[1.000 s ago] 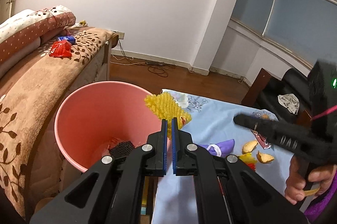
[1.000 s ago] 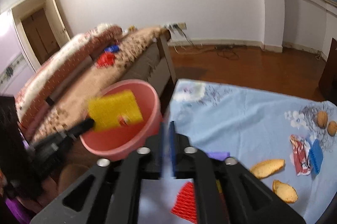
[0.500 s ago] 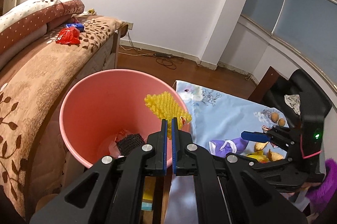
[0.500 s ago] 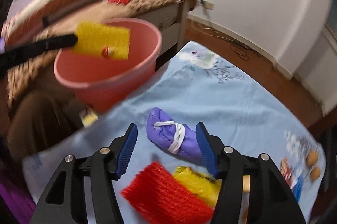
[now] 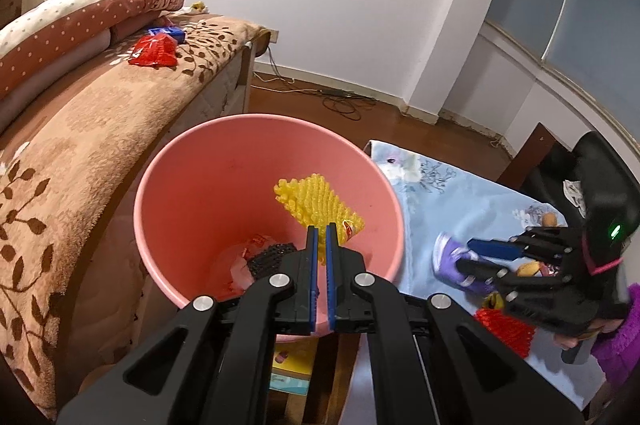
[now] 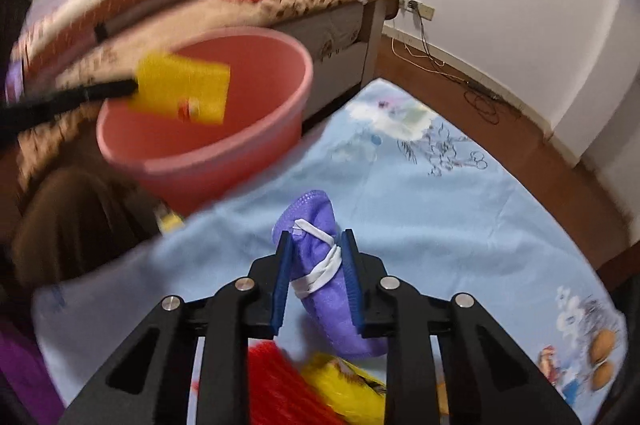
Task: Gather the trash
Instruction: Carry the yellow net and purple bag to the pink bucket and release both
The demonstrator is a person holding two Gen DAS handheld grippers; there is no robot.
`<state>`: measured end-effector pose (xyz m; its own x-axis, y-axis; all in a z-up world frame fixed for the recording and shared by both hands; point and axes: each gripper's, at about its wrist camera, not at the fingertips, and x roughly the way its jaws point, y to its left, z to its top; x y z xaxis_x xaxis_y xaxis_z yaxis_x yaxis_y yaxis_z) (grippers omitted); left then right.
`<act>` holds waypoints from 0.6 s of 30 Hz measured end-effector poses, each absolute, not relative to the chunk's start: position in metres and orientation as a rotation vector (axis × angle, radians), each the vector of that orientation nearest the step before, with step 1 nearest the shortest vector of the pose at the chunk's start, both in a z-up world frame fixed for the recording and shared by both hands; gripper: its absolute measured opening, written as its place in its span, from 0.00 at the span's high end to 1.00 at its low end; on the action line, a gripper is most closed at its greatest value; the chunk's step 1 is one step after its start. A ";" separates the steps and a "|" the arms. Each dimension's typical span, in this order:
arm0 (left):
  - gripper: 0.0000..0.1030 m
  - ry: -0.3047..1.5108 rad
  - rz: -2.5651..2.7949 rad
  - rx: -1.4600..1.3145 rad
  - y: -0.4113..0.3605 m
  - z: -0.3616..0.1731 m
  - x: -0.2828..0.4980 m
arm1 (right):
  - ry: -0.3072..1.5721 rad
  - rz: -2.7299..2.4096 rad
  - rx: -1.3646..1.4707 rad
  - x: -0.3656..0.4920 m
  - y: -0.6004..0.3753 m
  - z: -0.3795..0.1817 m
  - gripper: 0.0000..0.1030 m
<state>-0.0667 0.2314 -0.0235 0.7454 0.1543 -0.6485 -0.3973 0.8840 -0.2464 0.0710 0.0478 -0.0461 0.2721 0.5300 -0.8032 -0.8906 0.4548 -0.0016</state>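
Left wrist view: the left gripper (image 5: 319, 237) is clamped on a yellow net (image 5: 316, 201) over the pink bucket (image 5: 168, 185). The net reaches toward the near rim, so a release now could snag it there. A second ago the net stood at the rim; now it hangs inside.

Right wrist view: the right gripper (image 6: 318, 245) has just been closing around the purple mask (image 6: 316, 237) on the blue cloth (image 6: 460, 225); the pads look pressed on it. The soft bundle may slip. Half a second ago the jaws stood wide.
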 end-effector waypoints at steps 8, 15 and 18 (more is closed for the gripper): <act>0.97 0.680 0.377 -0.387 0.242 -0.028 -0.068 | 0.821 1.093 -0.232 0.065 0.073 0.003 0.77; 0.97 0.687 0.441 -0.356 0.249 -0.028 -0.073 | 0.829 1.088 -0.155 0.055 0.119 0.008 0.77; 0.97 0.692 0.461 -0.338 0.251 -0.030 -0.074 | 0.846 1.082 -0.148 0.053 0.135 0.004 0.77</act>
<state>-0.0738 0.2508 -0.0301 0.6771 0.2926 -0.6752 -0.5108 0.8474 -0.1451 0.0526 0.1352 0.0036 0.1975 0.7161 -0.6695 -0.8226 0.4925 0.2842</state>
